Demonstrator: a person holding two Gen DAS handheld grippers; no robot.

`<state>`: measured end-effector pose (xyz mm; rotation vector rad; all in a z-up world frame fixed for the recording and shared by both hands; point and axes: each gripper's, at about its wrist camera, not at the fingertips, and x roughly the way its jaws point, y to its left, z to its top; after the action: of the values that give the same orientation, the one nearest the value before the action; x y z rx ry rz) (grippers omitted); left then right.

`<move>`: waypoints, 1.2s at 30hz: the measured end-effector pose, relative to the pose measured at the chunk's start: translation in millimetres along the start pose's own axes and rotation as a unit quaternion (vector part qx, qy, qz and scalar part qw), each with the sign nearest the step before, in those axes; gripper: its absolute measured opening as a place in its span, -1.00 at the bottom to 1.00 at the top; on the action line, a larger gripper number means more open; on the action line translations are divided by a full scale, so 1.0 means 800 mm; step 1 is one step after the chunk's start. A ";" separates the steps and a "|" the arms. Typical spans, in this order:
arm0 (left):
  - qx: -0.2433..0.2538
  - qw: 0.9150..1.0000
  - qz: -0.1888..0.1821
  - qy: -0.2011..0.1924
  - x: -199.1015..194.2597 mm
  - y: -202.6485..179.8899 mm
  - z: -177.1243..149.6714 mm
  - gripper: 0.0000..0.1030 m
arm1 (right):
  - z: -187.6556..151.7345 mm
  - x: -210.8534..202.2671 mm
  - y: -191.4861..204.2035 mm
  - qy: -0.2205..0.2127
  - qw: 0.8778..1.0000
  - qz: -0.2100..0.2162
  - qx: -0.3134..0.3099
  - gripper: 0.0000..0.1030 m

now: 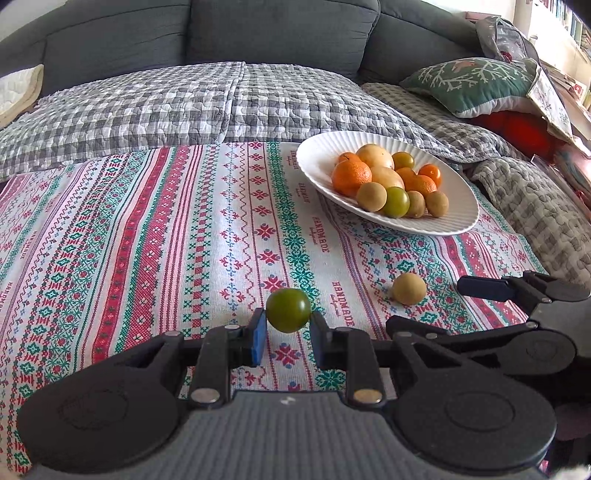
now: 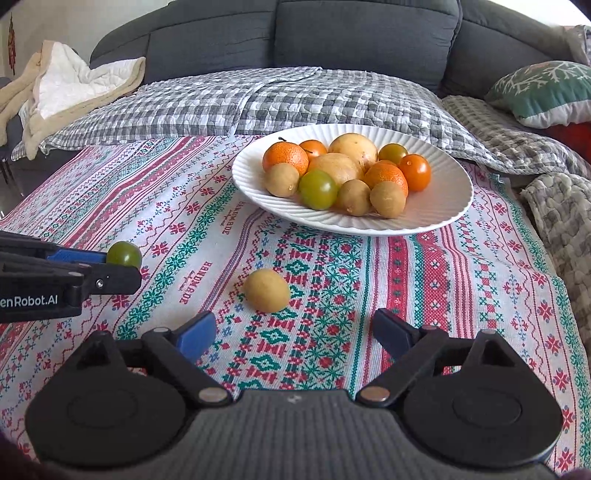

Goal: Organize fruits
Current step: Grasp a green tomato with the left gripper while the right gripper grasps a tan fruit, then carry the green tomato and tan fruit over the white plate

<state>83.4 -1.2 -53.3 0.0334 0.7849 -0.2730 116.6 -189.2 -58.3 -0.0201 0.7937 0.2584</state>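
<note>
My left gripper [image 1: 288, 330] is shut on a green tomato [image 1: 288, 310], its blue pads on both sides of it, just above the patterned cloth; the same tomato shows in the right wrist view [image 2: 124, 253]. My right gripper [image 2: 293, 334] is open and empty, with a small tan fruit [image 2: 266, 290] lying on the cloth just ahead of its fingers; that fruit also shows in the left wrist view [image 1: 409, 288]. A white ridged plate [image 2: 255, 184] holds several oranges, tan fruits and green tomatoes; it also shows in the left wrist view [image 1: 317, 155].
The patterned cloth [image 1: 147, 240] covers the table. Behind it is a grey sofa [image 1: 221, 33] with a checked quilt [image 1: 147, 107] and a green cushion [image 1: 476, 83]. A crumpled blanket [image 2: 561, 221] lies by the table's right edge.
</note>
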 end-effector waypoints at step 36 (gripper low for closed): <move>0.008 1.000 -0.006 0.011 0.003 -0.004 0.000 -0.66 | 0.015 -0.002 0.012 0.003 1.000 0.025 -0.008 -0.52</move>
<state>84.1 -5.0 -54.8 0.0469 0.8045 -0.2917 121.6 -178.8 -47.7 -0.0149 0.7984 0.3123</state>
